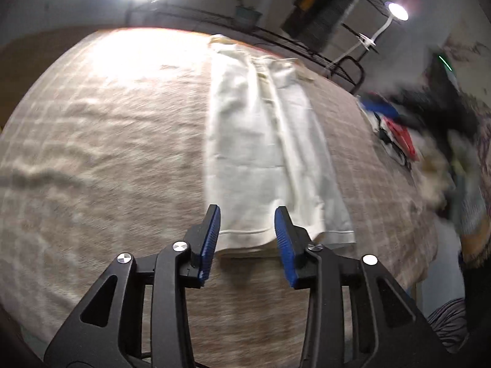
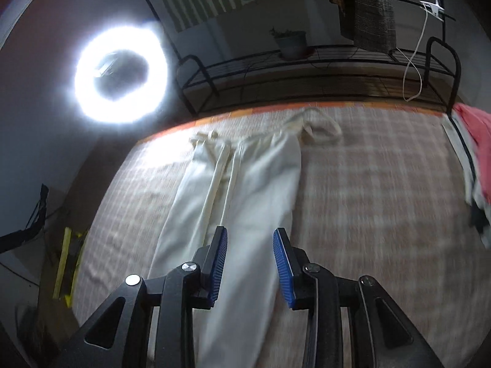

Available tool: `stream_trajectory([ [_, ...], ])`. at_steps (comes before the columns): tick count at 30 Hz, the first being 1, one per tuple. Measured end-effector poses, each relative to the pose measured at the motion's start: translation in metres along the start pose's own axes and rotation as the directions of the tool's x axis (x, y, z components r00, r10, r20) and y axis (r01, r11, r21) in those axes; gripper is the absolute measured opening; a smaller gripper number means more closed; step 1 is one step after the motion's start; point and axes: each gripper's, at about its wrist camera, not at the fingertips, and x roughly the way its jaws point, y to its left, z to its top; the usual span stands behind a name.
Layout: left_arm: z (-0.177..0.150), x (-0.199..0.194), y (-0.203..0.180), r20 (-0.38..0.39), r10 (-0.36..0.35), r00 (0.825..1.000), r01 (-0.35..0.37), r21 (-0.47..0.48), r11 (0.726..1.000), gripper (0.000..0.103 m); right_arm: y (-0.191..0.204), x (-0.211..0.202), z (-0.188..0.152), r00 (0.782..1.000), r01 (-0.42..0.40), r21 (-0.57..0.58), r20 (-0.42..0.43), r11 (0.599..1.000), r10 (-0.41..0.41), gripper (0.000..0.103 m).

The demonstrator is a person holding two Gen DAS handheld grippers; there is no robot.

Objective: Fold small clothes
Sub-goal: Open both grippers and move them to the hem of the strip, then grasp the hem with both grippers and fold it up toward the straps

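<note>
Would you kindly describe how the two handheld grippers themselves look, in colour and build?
The left gripper and right gripper look alike: matte black plastic linkage arms with triangular cut-outs, round silver pivot screws, and jaws lined with blue ribbed pads. No cables, markings or sleeves are visible in either view.

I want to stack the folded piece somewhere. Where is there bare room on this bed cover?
The checked bed cover lies bare in a wide patch left of the cream trousers, up to the far edge. A narrower bare strip runs between the trousers and the pile of clothes on the right; that right edge is crowded.
</note>
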Motion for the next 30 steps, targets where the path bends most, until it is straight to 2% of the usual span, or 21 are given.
stream_trajectory([
  [2,-0.004,0.004,0.021,-0.028,-0.009,1.0,0.008,-0.036,0.999,0.038,-0.001,-0.017,-0.031,0.999,-0.03,0.019,-0.019,0.999,0.03,0.035],
  [4,-0.009,0.012,0.039,-0.064,-0.025,0.998,0.019,-0.096,0.995,0.038,-0.007,-0.025,-0.068,0.996,-0.071,0.084,-0.056,0.994,0.076,0.038],
  [7,-0.018,0.027,0.054,-0.117,-0.071,0.991,0.049,-0.183,0.982,0.038,-0.011,-0.017,-0.118,0.983,-0.087,0.157,-0.147,0.984,0.11,0.038],
  [11,-0.015,0.037,0.055,-0.116,-0.09,0.989,0.063,-0.218,0.974,0.038,0.002,-0.008,-0.158,0.972,-0.082,0.131,-0.208,0.988,0.108,0.038],
  [15,-0.014,0.043,0.052,-0.116,-0.117,0.986,0.089,-0.221,0.971,0.036,0.002,0.001,-0.17,0.967,-0.103,0.148,-0.217,0.984,0.134,0.038],
  [16,-0.014,0.046,0.05,-0.118,-0.122,0.985,0.094,-0.218,0.971,0.031,0.002,0.004,-0.169,0.965,-0.107,0.157,-0.22,0.982,0.141,0.038],
  [17,-0.013,0.049,0.048,-0.124,-0.125,0.984,0.097,-0.213,0.972,0.016,0.0,0.009,-0.17,0.963,-0.112,0.166,-0.224,0.98,0.148,0.037],
  [18,-0.013,0.052,0.044,-0.132,-0.124,0.983,0.095,-0.205,0.974,0.009,0.0,0.013,-0.172,0.961,-0.117,0.17,-0.228,0.978,0.154,0.035],
  [20,-0.013,0.051,0.041,-0.123,-0.114,0.986,0.09,-0.186,0.978,0.005,0.001,0.017,-0.172,0.964,-0.13,0.158,-0.211,0.979,0.162,0.027],
  [21,-0.012,0.049,0.039,-0.119,-0.109,0.987,0.087,-0.178,0.98,0.005,0.002,0.019,-0.168,0.961,-0.142,0.154,-0.214,0.978,0.173,0.012],
  [22,-0.012,0.046,0.039,-0.11,-0.114,0.987,0.093,-0.179,0.979,0.004,0.002,0.021,-0.168,0.956,-0.164,0.16,-0.219,0.973,0.197,0.001],
  [25,-0.007,0.026,0.042,-0.058,-0.15,0.987,0.135,-0.214,0.967,0.004,-0.003,0.016,-0.168,0.954,-0.175,0.192,-0.208,0.966,0.214,0.0],
  [27,-0.005,0.012,0.043,-0.024,-0.162,0.987,0.153,-0.21,0.966,0.004,-0.007,-0.004,-0.165,0.956,-0.208,0.203,-0.165,0.957,0.243,0.0],
  [30,-0.008,0.017,0.041,-0.044,-0.136,0.99,0.127,-0.174,0.977,0.004,-0.009,-0.025,-0.159,0.957,-0.249,0.182,-0.105,0.951,0.271,0.0],
])
